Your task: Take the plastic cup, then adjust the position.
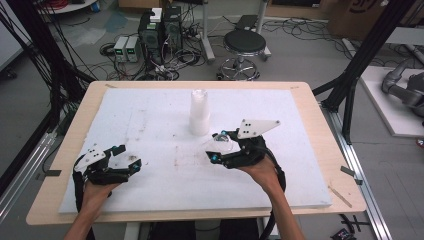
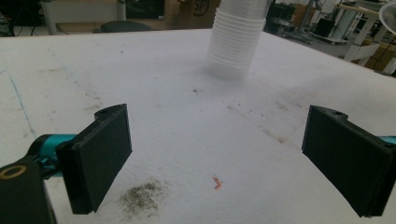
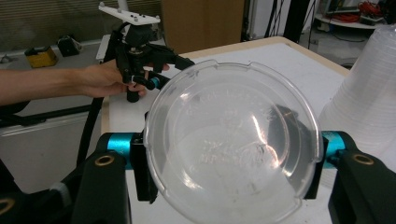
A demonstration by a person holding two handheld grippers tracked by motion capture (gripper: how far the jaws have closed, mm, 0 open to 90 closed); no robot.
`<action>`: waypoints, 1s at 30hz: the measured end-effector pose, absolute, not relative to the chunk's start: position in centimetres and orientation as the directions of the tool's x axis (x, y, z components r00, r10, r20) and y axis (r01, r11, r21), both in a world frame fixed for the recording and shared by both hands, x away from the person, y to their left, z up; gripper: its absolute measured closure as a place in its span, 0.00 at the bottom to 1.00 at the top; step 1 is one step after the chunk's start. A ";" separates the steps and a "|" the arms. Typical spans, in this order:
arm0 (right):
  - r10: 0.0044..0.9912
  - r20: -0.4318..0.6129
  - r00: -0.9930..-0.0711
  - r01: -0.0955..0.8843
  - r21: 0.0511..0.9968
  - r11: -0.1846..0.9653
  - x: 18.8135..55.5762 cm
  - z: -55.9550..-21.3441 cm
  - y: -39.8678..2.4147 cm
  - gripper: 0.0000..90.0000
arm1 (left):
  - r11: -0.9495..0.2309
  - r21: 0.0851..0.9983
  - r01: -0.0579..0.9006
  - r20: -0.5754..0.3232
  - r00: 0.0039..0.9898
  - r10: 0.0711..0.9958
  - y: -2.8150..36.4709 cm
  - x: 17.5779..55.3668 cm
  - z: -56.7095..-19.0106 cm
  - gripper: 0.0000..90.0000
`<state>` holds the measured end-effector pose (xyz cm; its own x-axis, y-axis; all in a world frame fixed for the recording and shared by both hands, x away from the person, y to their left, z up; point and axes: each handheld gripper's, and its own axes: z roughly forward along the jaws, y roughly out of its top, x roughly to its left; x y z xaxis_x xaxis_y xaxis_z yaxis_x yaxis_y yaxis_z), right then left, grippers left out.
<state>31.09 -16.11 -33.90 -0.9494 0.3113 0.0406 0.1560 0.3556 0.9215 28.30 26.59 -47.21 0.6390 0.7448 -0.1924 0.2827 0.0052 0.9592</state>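
From up high, our right tongs (image 1: 218, 146) grip a clear plastic cup (image 1: 220, 143) just beside the cup stack (image 1: 199, 113) on the white worktop (image 1: 150, 125). Left gripper view: left tongs (image 2: 215, 158) spread wide, nothing between. Right gripper view: cup's round base (image 3: 233, 144) clamped between our jaws.

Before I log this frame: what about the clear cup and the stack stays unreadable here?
- Right gripper view: the clear cup covers the pads of the right gripper, so the contact is hidden.
- Left gripper view: the cup stack is cut off by the top edge; its height is unknown.
- High view: the stack's cups are too small to count.
- Right gripper view: embossed lettering on the cup is blurred.
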 end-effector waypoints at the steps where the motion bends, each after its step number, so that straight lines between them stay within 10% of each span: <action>1: 0.312 0.043 -0.949 0.158 0.922 0.354 31.1 -33.9 -16.1 0.44 | 0.006 0.959 0.282 -0.192 0.639 0.745 26.6 28.3 -47.2 0.09; 18: 0.308 0.070 -0.949 0.177 0.925 0.336 31.9 -34.3 -16.3 0.45 | -0.035 0.956 0.292 -0.174 0.658 0.733 26.4 28.5 -46.9 0.10; 30: 0.236 0.082 -0.968 0.152 0.943 0.296 32.1 -34.2 -16.3 0.45 | -0.070 0.976 0.208 -0.140 0.835 0.533 25.5 29.4 -43.1 0.10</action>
